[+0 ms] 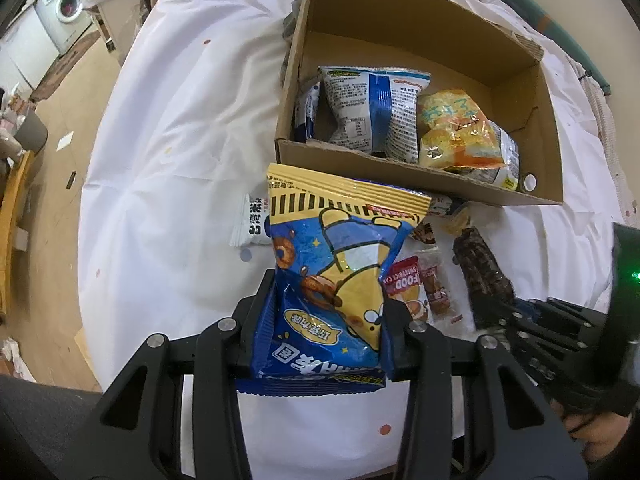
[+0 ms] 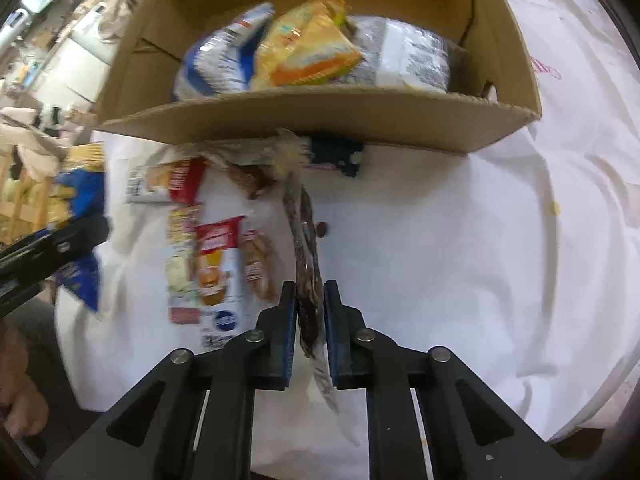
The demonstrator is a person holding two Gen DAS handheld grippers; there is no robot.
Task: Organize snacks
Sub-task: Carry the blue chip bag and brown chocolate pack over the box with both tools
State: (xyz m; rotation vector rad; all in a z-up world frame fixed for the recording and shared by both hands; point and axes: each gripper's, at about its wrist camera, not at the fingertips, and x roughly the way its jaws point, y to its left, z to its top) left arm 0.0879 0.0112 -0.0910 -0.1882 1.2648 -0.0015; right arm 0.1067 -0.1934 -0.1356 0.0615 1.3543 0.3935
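Left claw point(image 1: 328, 312) around crinkled blue-yellow bag point(image 1: 336, 264)

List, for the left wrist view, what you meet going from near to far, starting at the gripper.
left gripper → blue and yellow snack bag held in it → near wall of the cardboard box → white and blue packet inside → far wall of the box.

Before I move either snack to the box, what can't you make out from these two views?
- Right wrist view: motion blur makes the print on the loose packets unreadable.
- Left wrist view: the blue and yellow bag in the left hand-held gripper covers snacks behind it.
- Both views: the cardboard box near wall and the bags inside hide its floor.
- Right wrist view: the dark snack in the right hand-held gripper is edge-on, so its label is hidden.
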